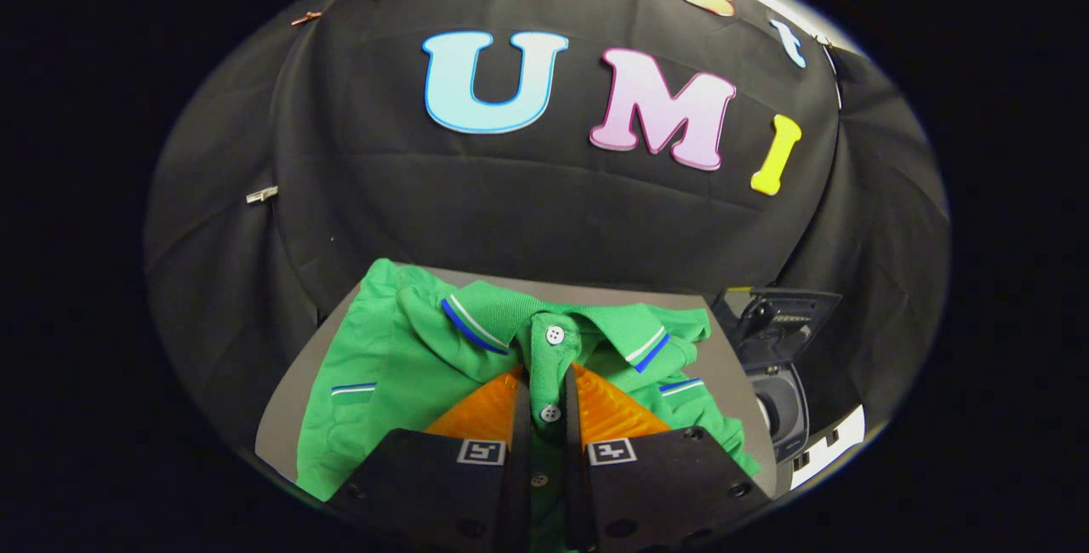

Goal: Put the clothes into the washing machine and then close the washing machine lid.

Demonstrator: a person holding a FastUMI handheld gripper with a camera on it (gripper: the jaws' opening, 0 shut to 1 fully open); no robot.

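On the grey table (293,400), the tool (544,379) pinches the green shirt's (400,366) button strip.

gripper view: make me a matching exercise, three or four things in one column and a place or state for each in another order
Things:
1. green polo shirt
2. gripper
3. dark washing machine lid
4. grey table

States:
a. raised open, right of the shirt
b. lies under the shirt
c. spread flat, collar away from the fingers
d. fingers nearly together over the button placket

Pairs: 1-c, 2-d, 3-a, 4-b
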